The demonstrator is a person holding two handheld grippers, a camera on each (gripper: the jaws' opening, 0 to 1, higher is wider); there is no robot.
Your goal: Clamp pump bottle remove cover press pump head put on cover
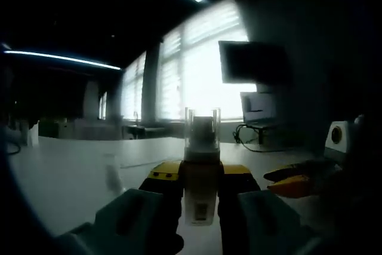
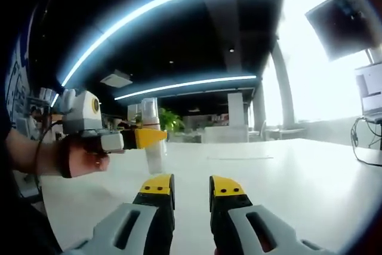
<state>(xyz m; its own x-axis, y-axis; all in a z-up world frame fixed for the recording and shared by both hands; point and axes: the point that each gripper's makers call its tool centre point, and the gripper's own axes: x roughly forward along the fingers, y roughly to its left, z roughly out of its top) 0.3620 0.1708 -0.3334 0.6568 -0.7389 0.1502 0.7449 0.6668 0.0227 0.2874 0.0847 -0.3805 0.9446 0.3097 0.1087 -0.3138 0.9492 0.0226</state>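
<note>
A pale pump bottle (image 1: 200, 192) stands upright between the yellow-tipped jaws of my left gripper (image 1: 201, 177), which is shut on its body. A clear cover (image 1: 202, 125) sits over the pump head on top. In the right gripper view the same bottle (image 2: 153, 141) hangs above the white table (image 2: 286, 171), held by the left gripper (image 2: 143, 138) in a person's hand (image 2: 83, 158). My right gripper (image 2: 191, 188) is low over the table, its jaws a little apart with nothing between them. It also enters the left gripper view from the right, as the right gripper (image 1: 292, 180), beside the bottle and apart from it.
The white table (image 1: 71, 171) stretches wide on all sides. At the back stand a dark monitor (image 1: 250, 61), a laptop (image 1: 258, 108) and cables (image 1: 253, 138) before bright windows. A plant (image 2: 170, 120) and desks lie far behind.
</note>
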